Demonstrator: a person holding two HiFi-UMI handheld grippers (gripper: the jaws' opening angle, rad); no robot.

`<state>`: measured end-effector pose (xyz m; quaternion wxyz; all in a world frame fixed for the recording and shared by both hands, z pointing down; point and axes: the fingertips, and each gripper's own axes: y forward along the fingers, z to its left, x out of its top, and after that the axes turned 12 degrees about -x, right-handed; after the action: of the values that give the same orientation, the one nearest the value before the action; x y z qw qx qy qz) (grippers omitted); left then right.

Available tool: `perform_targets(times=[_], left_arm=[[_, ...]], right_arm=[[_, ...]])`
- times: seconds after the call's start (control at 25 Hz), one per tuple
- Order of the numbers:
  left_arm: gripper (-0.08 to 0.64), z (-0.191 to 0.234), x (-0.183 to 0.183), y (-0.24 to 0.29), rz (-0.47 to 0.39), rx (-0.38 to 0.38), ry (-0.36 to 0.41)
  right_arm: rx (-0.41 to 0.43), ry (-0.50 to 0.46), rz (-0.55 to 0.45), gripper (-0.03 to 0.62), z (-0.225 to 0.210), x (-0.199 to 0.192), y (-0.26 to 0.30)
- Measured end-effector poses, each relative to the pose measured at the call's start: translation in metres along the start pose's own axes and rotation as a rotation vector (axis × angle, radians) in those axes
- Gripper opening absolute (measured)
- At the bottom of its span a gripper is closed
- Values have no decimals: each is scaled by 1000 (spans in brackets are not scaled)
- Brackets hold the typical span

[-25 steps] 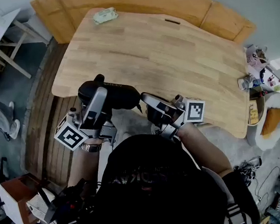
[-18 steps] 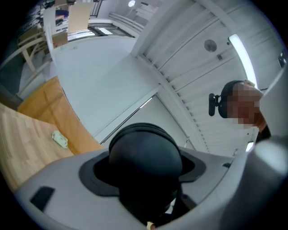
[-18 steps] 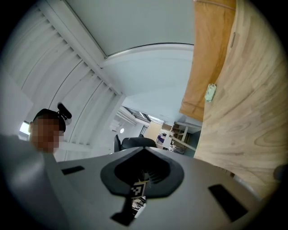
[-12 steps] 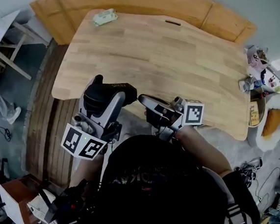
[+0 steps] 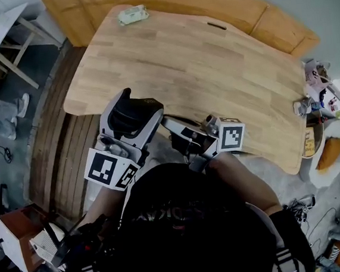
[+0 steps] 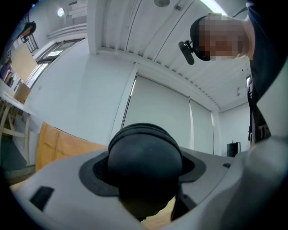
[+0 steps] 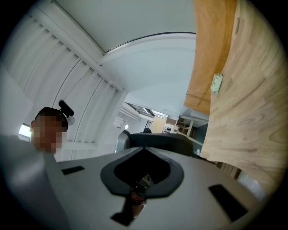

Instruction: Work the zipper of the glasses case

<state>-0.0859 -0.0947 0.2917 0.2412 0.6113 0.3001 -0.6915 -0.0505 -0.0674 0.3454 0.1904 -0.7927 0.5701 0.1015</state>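
In the head view the black glasses case (image 5: 135, 113) is held in the air just off the wooden table's near edge. My left gripper (image 5: 128, 120) is shut on it, one grey finger on each side. In the left gripper view the case's rounded end (image 6: 145, 157) fills the space between the jaws of the left gripper (image 6: 145, 182). My right gripper (image 5: 168, 125) reaches the case's right end from the right. In the right gripper view the right gripper (image 7: 139, 182) is shut on a small metal zipper pull (image 7: 143, 182), with the dark case (image 7: 164, 143) just beyond.
The wooden table (image 5: 198, 58) spreads ahead, with a pale green packet (image 5: 132, 14) at its far left corner. Small clutter (image 5: 312, 89) sits past its right end. An orange board (image 5: 163, 1) stands behind it. The person's dark-clothed body (image 5: 178, 221) fills the bottom of the view.
My left gripper has rolled over with the case, so its marker cube now faces up nearer the body. The case has shifted slightly towards the table edge. The right gripper has barely moved.
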Motion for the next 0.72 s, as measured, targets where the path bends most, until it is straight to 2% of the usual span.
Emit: perform_targets(times=[0.28, 0.48, 0.64, 0.72], left_arm=[[353, 8, -18, 1, 62, 18, -14], [353, 12, -25, 0, 59, 2, -92], [354, 9, -25, 3, 47, -51, -131], [354, 5, -24, 3, 44, -90, -125]], right_arm=[[52, 35, 33, 18, 3, -4, 11], [55, 46, 37, 18, 2, -5, 15], [81, 88, 12, 18, 6, 2, 14], [81, 95, 21, 18, 4, 1, 11]])
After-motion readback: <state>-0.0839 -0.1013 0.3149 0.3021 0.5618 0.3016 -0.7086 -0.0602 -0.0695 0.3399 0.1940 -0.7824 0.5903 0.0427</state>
